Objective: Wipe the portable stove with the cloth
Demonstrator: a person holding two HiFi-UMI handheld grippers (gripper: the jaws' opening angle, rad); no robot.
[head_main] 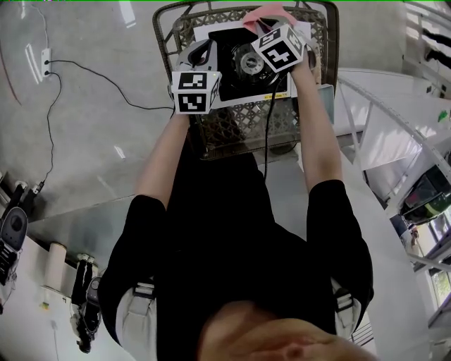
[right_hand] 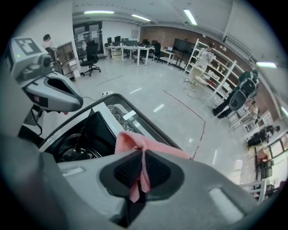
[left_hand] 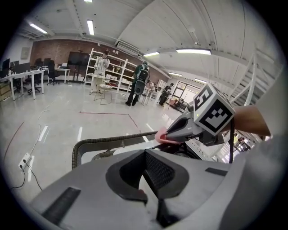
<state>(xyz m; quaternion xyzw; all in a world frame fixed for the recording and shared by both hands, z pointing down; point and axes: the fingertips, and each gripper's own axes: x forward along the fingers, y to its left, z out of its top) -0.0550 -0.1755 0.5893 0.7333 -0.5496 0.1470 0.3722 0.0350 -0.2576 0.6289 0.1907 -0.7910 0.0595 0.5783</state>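
- In the head view the portable stove point(head_main: 231, 44) lay mostly under the marker cubes point(head_main: 196, 90); only its burner point(head_main: 250, 62) showed clearly;
- the cloth point(head_main: 264, 13) showed as a pink corner, the rest behind the right gripper point(head_main: 255, 27);
- in the left gripper view the left gripper point(left_hand: 144, 157) hid nearly all the portable stove;
- the cloth's gripped fold sank from sight between the right gripper's jaws;
- people point(left_hand: 141, 85) by the far shelves point(left_hand: 119, 67) were too small to tell.
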